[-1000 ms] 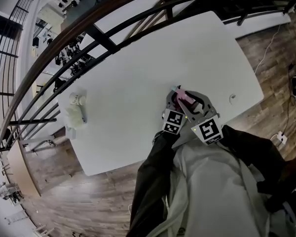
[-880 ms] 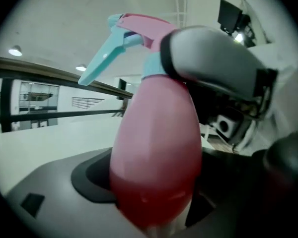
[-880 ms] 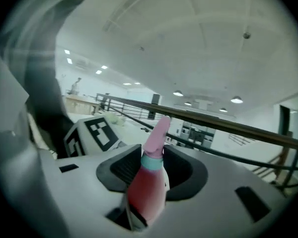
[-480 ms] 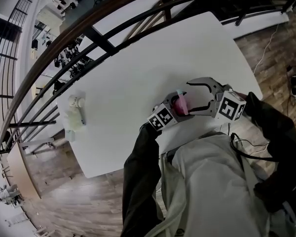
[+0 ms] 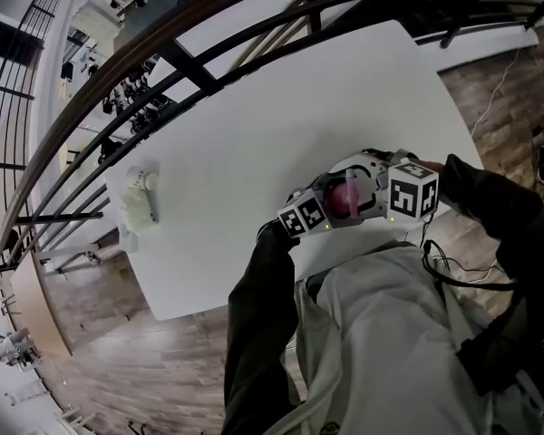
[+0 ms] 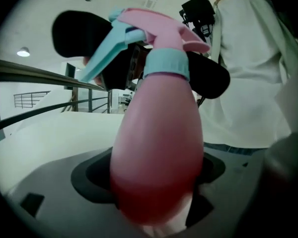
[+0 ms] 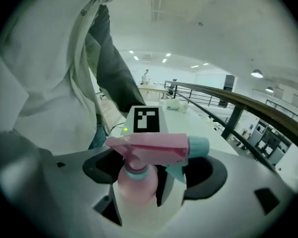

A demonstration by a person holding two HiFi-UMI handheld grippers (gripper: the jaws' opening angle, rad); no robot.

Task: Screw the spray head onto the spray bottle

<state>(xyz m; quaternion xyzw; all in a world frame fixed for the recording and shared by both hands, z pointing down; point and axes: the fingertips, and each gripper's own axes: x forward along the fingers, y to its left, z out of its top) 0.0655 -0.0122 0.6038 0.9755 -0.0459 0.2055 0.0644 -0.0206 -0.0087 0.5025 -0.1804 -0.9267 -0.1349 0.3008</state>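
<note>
**Spray bottle (image 5: 347, 198): light and slick**

Aloft over table's (image 5: 254, 107) near edge, by its right corner. Pinched at the belly by left gripper (image 6: 156, 182), at the spray head (image 7: 154, 150) by right gripper (image 7: 154, 182). Probably thin plastic (slippery under twist).

Left gripper (image 5: 331, 205), right gripper (image 5: 364, 187), jaws clamped

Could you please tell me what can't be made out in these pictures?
- Threads under the teal collar: hidden inside it, every view.
- Base of the spray bottle: blurred, too close, left gripper view.
- Whether the right gripper pinches the spray head: the head covers its pads, right gripper view.
- Identity of the white items on the table: too small, head view.
</note>
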